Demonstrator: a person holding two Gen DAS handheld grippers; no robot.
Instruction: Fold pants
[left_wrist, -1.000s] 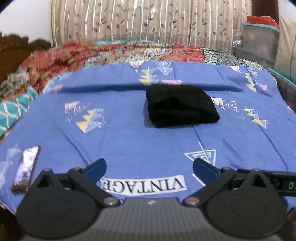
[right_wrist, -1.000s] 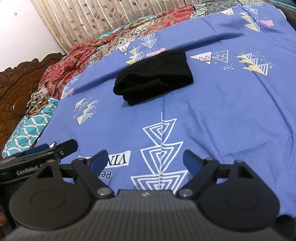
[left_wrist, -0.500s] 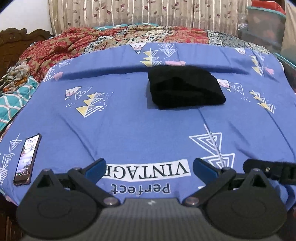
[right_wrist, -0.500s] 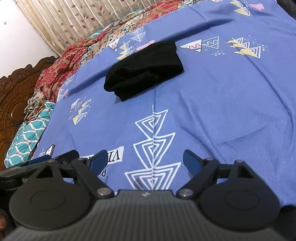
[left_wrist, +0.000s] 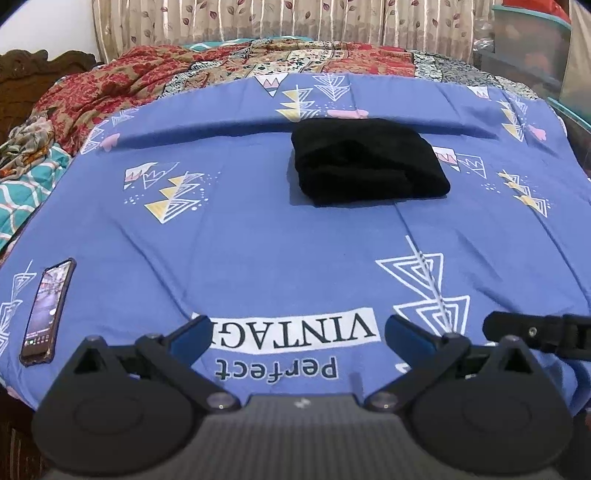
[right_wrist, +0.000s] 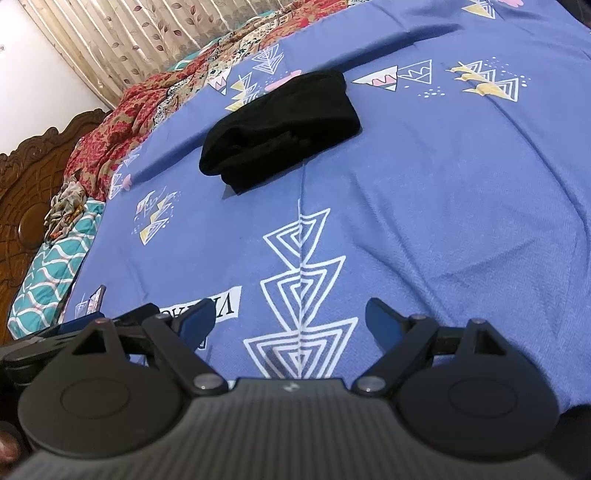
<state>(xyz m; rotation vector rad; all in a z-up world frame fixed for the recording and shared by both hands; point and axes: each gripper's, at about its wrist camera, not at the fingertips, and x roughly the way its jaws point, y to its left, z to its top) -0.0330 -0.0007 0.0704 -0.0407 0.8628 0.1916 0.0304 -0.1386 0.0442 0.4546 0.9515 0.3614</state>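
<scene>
Bed (left_wrist: 258, 240), blue printed sheet: black pants (left_wrist: 365, 162) lie folded, far centre. Phone (left_wrist: 46, 314) near left. Left tool (left_wrist: 297, 334) and right tool (right_wrist: 288, 325) are held spread, empty, well apart from pants. Risk judged: bundle could slump if sheet is snagged.

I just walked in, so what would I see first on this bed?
A folded black pants bundle sits in the middle of the blue bedsheet. A phone lies near the sheet's left edge. Both open tongs, left and right, hang over the near edge, holding nothing.
</scene>
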